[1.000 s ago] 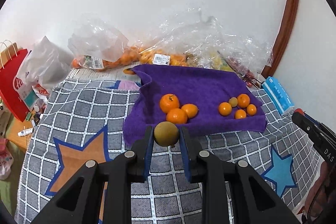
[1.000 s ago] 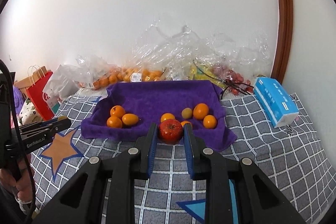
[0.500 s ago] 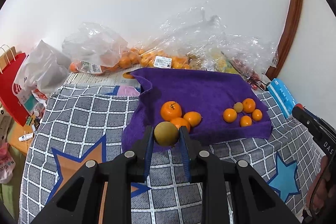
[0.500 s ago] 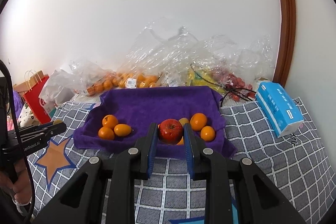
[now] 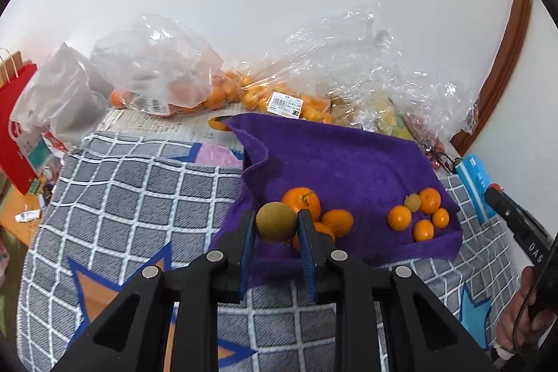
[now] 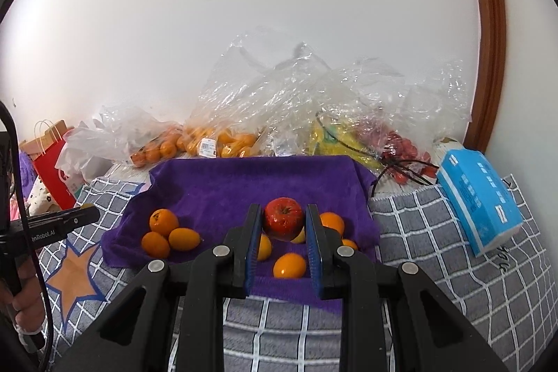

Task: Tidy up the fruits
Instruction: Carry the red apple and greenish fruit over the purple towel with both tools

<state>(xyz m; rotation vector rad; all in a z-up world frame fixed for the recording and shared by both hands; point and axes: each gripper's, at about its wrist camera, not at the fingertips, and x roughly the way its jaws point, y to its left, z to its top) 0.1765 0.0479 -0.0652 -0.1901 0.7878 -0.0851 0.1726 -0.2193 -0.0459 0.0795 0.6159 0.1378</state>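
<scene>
A purple towel (image 5: 341, 162) (image 6: 251, 187) lies spread on the checked blanket. My left gripper (image 5: 275, 221) is shut on a brownish-green round fruit (image 5: 275, 220), held over the towel's near left edge, just in front of a cluster of three oranges (image 5: 301, 199). Several small oranges with one greenish fruit (image 5: 413, 202) sit at the towel's right. My right gripper (image 6: 283, 222) is shut on a red apple (image 6: 283, 222), above that right-hand group of small oranges (image 6: 288, 265). The three oranges (image 6: 164, 221) show at left in the right wrist view.
Clear plastic bags of oranges (image 5: 226, 93) (image 6: 209, 142), yellow fruit and red fruit (image 6: 397, 145) line the wall behind the towel. A blue tissue pack (image 6: 477, 197) lies right of the towel. A red paper bag (image 5: 14, 128) stands far left. A grey checked blanket (image 5: 122, 197) covers the surface.
Both grippers have moved forward toward the towel with their fruits still held; the towel and oranges look nearer and the held fruits now hang over the towel.
</scene>
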